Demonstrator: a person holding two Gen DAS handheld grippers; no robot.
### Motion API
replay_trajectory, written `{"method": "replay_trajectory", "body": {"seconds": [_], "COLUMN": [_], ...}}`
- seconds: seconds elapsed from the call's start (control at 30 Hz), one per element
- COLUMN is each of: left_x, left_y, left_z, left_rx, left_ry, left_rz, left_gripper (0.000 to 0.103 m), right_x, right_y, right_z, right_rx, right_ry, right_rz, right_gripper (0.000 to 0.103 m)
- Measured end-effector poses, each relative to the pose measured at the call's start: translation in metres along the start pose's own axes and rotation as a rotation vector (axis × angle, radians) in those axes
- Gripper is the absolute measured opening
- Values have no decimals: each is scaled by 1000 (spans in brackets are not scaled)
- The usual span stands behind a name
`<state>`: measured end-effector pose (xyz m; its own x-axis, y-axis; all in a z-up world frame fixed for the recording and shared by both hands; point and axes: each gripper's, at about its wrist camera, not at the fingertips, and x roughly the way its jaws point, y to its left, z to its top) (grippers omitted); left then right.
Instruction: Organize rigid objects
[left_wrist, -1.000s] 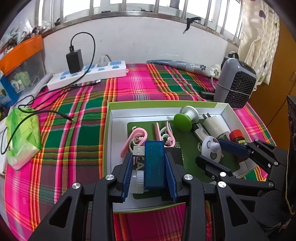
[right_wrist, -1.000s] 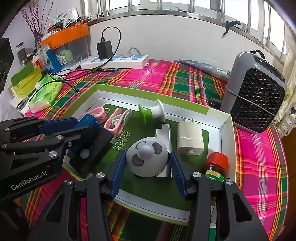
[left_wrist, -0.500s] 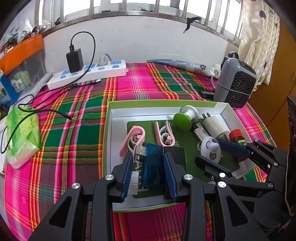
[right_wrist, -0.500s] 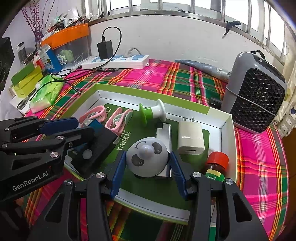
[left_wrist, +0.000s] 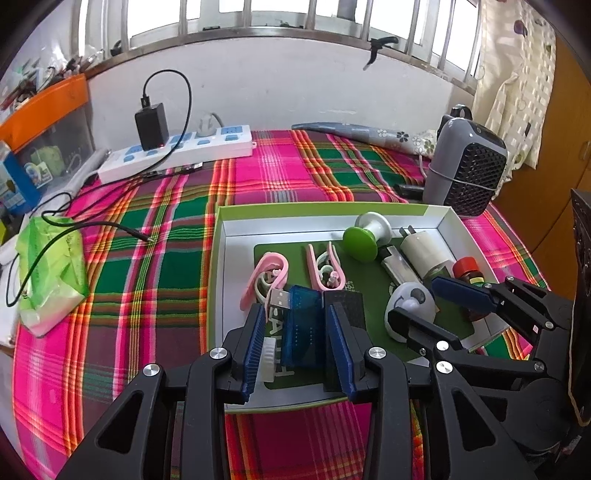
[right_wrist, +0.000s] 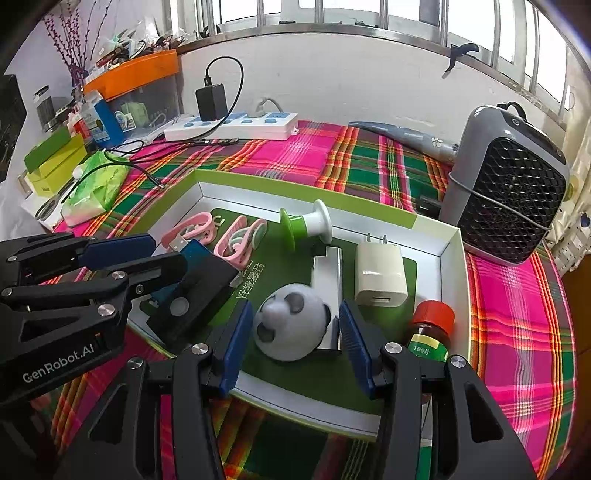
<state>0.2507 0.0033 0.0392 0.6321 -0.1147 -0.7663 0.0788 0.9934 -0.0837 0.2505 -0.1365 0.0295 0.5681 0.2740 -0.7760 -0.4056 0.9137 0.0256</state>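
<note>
Tray (left_wrist: 221, 258): USB stick (left_wrist: 304, 325) points away.

Black fingers (left_wrist: 255, 347), blue pads, silver screws, "GenRobot.AI" marking.

Both fisheye views look steeply down, close in, toward the barred window at 12 o'clock. The left wrist view sits at the left end of the shallow green-rimmed cardboard tray (left_wrist: 325, 210), the right at its right end (right_wrist: 455, 258). Both share the tray and the plaid-covered worktop (left_wrist: 155, 266) (right_wrist: 517, 314).
</note>
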Motion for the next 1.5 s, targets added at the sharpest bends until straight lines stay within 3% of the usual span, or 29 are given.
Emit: {"method": "replay_trajectory", "body": {"seconds": [0.37, 0.73, 1.03, 1.5], "left_x": [-27, -63, -76, -70], "left_y": [-6, -18, -32, -43], "left_z": [-9, -41, -80, -122], "left_rx": [-15, -37, -19, -12], "left_ry": [-33, -54, -34, 33], "left_rz": [26, 34, 92, 101], "left_gripper": [34, 34, 34, 34], "right_x": [-23, -64, -79, -88], "right_y": [-3, 3, 8, 1], "right_z": [-7, -30, -67, -109], "right_rx": [53, 91, 107, 161], "right_ry": [-33, -60, -24, 28], "right_rz": [-8, -57, -104, -181], "right_gripper": [50, 50, 51, 51]}}
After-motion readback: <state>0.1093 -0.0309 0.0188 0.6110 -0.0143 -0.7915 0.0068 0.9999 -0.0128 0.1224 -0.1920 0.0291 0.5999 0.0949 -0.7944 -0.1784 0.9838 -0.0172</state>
